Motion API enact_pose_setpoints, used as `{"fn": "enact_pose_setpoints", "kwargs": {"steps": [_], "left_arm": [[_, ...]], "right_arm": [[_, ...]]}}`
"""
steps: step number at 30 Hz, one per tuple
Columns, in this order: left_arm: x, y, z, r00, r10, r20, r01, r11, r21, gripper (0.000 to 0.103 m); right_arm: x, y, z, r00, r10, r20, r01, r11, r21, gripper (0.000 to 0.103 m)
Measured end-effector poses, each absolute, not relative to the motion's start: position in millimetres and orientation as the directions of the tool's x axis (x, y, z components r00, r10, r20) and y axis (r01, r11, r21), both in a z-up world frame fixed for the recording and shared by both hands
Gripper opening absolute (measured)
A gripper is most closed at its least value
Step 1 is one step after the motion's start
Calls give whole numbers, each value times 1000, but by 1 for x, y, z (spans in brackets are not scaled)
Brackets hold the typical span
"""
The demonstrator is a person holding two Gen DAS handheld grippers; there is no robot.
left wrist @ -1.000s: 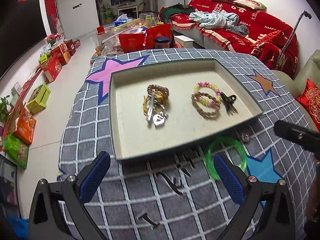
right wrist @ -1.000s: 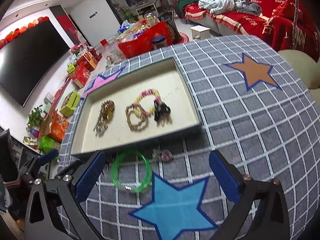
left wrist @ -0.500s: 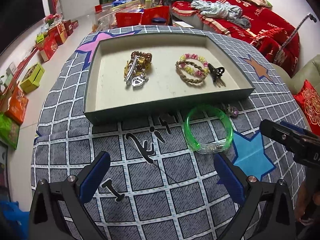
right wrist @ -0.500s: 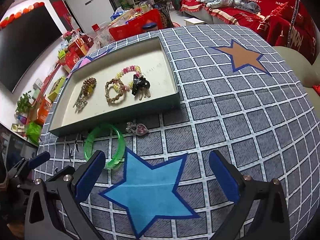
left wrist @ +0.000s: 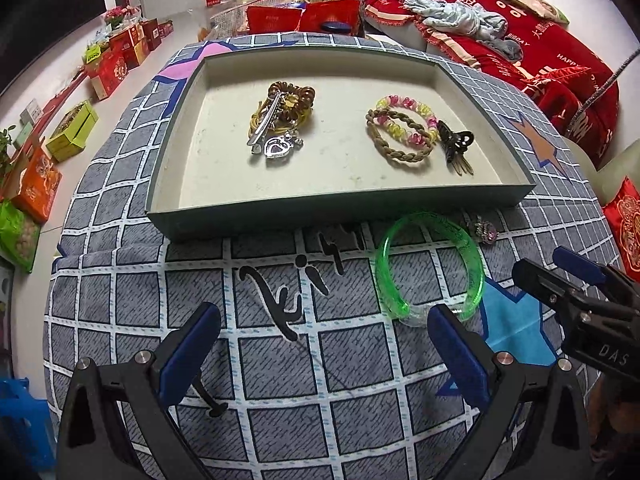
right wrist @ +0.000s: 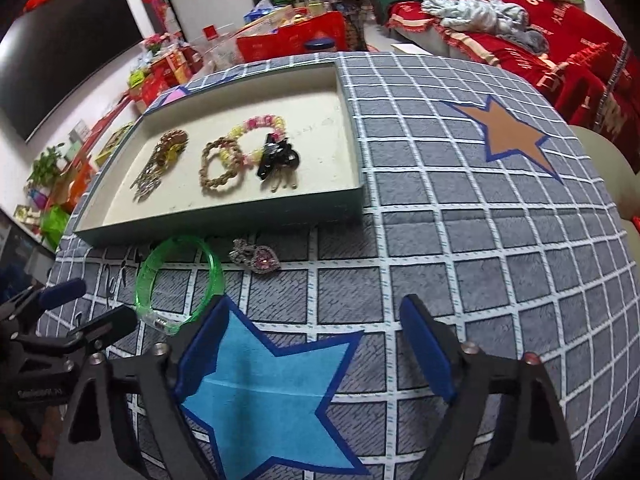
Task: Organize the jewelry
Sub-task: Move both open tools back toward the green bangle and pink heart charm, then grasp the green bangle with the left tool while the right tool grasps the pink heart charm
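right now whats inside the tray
The tray holds a brown-and-yellow hair-tie pile with silver clips, a braided tan band overlapping a pink-and-yellow coil tie, and a black claw clip. Anything beneath the pile is hidden.

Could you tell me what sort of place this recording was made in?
Most likely a home living room: a sofa under red festive covers, a large dark television on the wall, and gift boxes lined along the floor beside the cloth-covered table.

Red sofa cover (left wrist: 560, 56): "HAPPY WEDDING", "BIGDAY" — white print
Right gripper (left wrist: 580, 280): "DAS" — on black body
Tablecloth (left wrist: 280, 360): black script, unreadable
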State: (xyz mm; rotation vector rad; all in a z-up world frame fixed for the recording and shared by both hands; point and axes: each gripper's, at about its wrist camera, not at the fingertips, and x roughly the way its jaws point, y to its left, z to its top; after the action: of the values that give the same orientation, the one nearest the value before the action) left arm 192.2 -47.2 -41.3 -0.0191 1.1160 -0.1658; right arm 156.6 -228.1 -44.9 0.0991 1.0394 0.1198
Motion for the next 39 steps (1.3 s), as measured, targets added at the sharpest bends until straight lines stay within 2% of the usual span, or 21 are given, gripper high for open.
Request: {"fn": "enact_pose_setpoints", "kwargs": {"steps": [7, 9, 11, 18, 23, 24, 27, 28, 29, 32, 37, 39], "left_arm": [[200, -47, -44, 430, -140, -892, 111, 989, -102, 103], [201, -46, -44, 432, -136, -891, 107, 989, -99, 103], [202, -47, -44, 437, -128, -890, 106, 990, -91, 103], [206, -48, -45, 438, -114, -892, 107, 992, -74, 103], [206, -50, -48, 431, -106, -896, 104, 992, -67, 103], [206, -52, -48, 433, -101, -896, 107, 992, -60, 99], [205, -56, -49, 435, -88, -896, 121, 992, -39, 98], [205, -57, -49, 436, -87, -896, 122, 992, -36, 98], [204, -57, -48, 439, -83, -894, 124, 992, -31, 95], [202, -60, -48, 444, -76, -893, 139, 990, -15, 91], [198, -67, -45, 450, -89, -888, 184, 983, -5, 72], [196, -71, -43, 452, -102, -886, 211, 977, -4, 53]], "right_arm": [[165, -210, -47, 501, 181, -846, -165, 980, 112, 77], [169, -204, -48, 499, 183, -847, -195, 976, 97, 72], [174, -201, -49, 490, 192, -850, -216, 972, 94, 61], [180, -197, -51, 482, 205, -852, -259, 962, 85, 53], [179, -188, -51, 484, 202, -851, -292, 955, 61, 39], [178, -185, -51, 484, 198, -852, -299, 953, 52, 37], [177, -183, -50, 481, 198, -854, -304, 951, 49, 32], [177, -183, -50, 482, 198, -853, -302, 952, 50, 27], [176, -183, -50, 482, 196, -854, -299, 953, 50, 21], [175, -183, -50, 484, 198, -852, -287, 956, 59, 21], [173, -185, -49, 489, 194, -851, -265, 962, 68, 16], [171, -187, -46, 491, 200, -848, -255, 964, 80, 13]]}}
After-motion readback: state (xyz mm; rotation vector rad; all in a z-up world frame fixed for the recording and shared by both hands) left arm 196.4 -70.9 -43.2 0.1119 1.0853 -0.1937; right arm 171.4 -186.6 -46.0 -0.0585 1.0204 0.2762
